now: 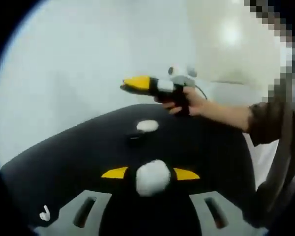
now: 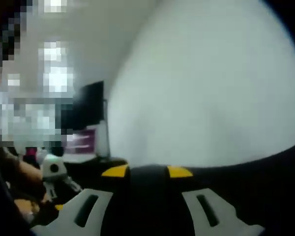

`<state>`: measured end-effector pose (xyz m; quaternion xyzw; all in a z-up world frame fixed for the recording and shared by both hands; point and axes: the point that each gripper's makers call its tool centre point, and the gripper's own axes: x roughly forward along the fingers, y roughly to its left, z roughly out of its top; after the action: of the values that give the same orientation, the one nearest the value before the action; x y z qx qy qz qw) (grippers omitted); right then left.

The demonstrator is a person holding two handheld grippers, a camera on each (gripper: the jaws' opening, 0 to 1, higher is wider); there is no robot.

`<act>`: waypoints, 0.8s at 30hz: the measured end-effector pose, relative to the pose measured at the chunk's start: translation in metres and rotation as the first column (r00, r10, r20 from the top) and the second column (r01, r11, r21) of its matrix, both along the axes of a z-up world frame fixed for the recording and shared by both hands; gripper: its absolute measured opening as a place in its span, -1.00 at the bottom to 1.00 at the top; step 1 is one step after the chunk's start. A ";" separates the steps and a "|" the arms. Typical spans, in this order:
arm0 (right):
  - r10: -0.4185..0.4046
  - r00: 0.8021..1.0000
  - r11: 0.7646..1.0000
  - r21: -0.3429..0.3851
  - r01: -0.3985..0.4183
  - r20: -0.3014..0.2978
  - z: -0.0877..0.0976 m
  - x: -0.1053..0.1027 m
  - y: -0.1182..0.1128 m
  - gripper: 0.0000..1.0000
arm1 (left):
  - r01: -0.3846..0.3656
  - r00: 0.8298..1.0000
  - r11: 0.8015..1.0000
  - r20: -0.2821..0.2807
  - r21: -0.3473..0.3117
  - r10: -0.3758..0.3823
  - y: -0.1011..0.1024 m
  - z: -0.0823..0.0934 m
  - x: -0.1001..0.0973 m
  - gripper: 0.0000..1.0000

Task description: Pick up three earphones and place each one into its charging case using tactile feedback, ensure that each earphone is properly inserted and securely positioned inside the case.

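Note:
In the left gripper view my left gripper (image 1: 151, 173) is shut on a round white charging case (image 1: 153, 177), which fills the gap between the yellow-tipped jaws. Beyond it, a second white case (image 1: 147, 126) lies on the black table (image 1: 78, 157) with a small dark item (image 1: 134, 137) beside it. A white earphone (image 1: 45, 213) rests near the table's lower-left edge. A hand holds my right gripper (image 1: 136, 82) in the air above the far table edge. In the right gripper view my right gripper (image 2: 147, 171) has its jaws apart with nothing between them.
A person's sleeved arm (image 1: 236, 117) reaches in from the right. A pale wall (image 1: 64, 64) stands behind the table. In the right gripper view the left gripper (image 2: 54, 172) and a hand sit at lower left, with a dark screen (image 2: 91, 105) behind.

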<state>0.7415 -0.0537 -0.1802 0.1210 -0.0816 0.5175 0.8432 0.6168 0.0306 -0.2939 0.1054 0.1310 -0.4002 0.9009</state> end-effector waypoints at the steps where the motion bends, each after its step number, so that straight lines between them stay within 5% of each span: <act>1: 0.018 1.000 1.000 -0.003 -0.018 -0.001 0.000 -0.003 0.002 -0.40 | -0.014 1.000 0.999 -0.003 -0.044 0.014 0.002 0.006 0.000 -0.30; 4: 0.148 0.988 0.989 0.010 -0.148 -0.043 0.000 -0.021 0.013 -0.40 | -0.033 0.999 0.999 0.011 -0.027 0.033 0.021 0.014 -0.002 -0.33; 7: 0.264 0.962 0.961 -0.065 -0.268 -0.062 -0.011 -0.042 0.026 -0.47 | -0.043 0.999 0.999 0.009 -0.021 0.043 0.033 0.018 -0.008 -0.35; 10: 0.394 0.917 0.895 -0.202 -0.398 -0.064 -0.031 -0.075 0.042 -0.47 | -0.063 0.998 0.996 0.034 0.058 0.061 0.046 0.015 -0.006 -0.41; 12: 0.461 0.887 0.830 -0.339 -0.444 -0.033 -0.054 -0.099 0.056 -0.46 | -0.067 0.997 0.995 -0.027 0.078 0.069 0.048 0.004 -0.008 -0.56; 15: 0.618 0.783 0.638 -0.536 -0.552 -0.070 -0.098 -0.144 0.059 -0.46 | 0.032 0.993 0.996 -0.117 0.089 -0.021 0.034 -0.011 -0.025 -0.68; 16: 0.647 0.759 0.595 -0.578 -0.558 -0.066 -0.107 -0.153 0.058 -0.46 | 0.050 0.992 0.995 -0.120 0.087 -0.039 0.031 -0.012 -0.029 -0.66; 21: 0.664 0.725 0.563 -0.515 -0.646 -0.183 -0.110 -0.164 0.055 -0.45 | 0.087 0.987 0.991 -0.141 0.097 -0.073 0.020 -0.020 -0.037 -0.59; 24: 0.655 0.730 0.561 -0.522 -0.643 -0.196 -0.114 -0.162 0.054 -0.44 | 0.101 0.985 0.989 -0.151 0.107 -0.084 0.015 -0.024 -0.037 -0.58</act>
<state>0.5794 0.0007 -0.2939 -0.1138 0.1142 0.7918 0.5891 0.5801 0.0460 -0.3182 0.1329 0.2143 -0.4401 0.8618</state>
